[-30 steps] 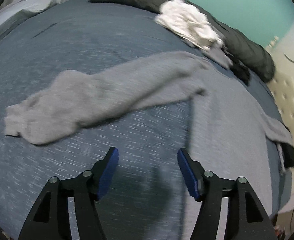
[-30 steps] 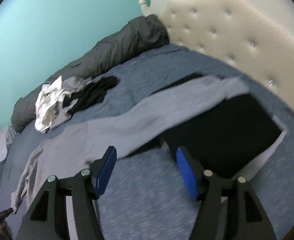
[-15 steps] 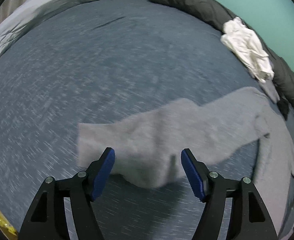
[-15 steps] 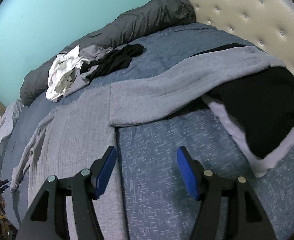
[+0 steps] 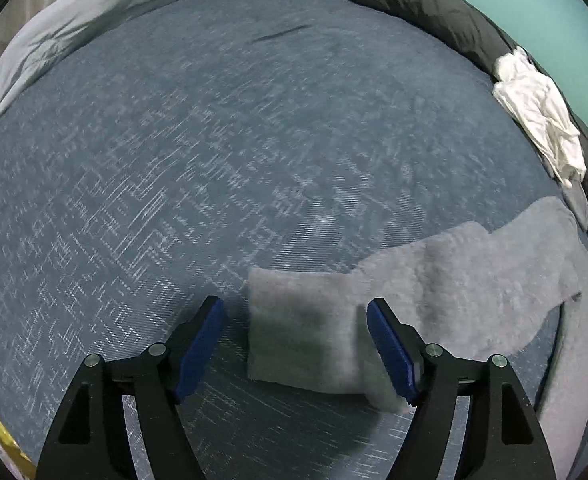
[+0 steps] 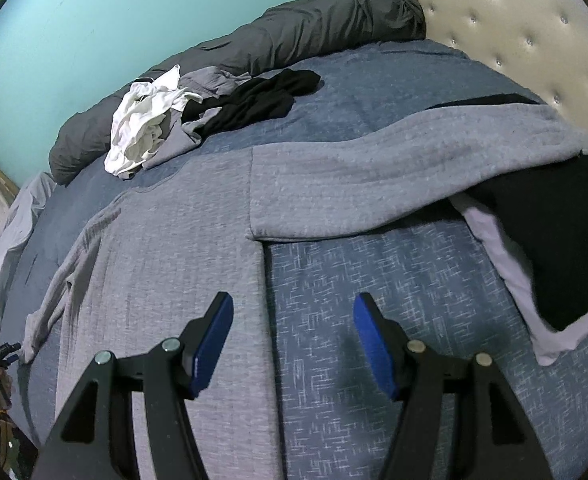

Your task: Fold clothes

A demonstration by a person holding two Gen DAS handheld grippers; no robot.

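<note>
Bed (image 6: 374, 280): fills both your views; headboard (image 6: 514, 32) upper right, right view only.
Grey sweater (image 6: 166, 260): body centre-left in right view; sleeve cuff (image 5: 302, 328) bottom centre, left view.
Left gripper (image 5: 294, 348): your jaws opening, cuff between, unpinched.
Right gripper (image 6: 292, 344): spread, over sweater's edge.
Writing: none readable.

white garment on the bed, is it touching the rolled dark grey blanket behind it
Touching. The right wrist view shows the white garment heaped against the dark grey blanket, overlapping its edge with no gap.

Both the left gripper (image 5: 294, 344) and the right gripper (image 6: 293, 344) have matte black angular plastic fingers, flat blue rubber pads and round silver pivot screws.
</note>
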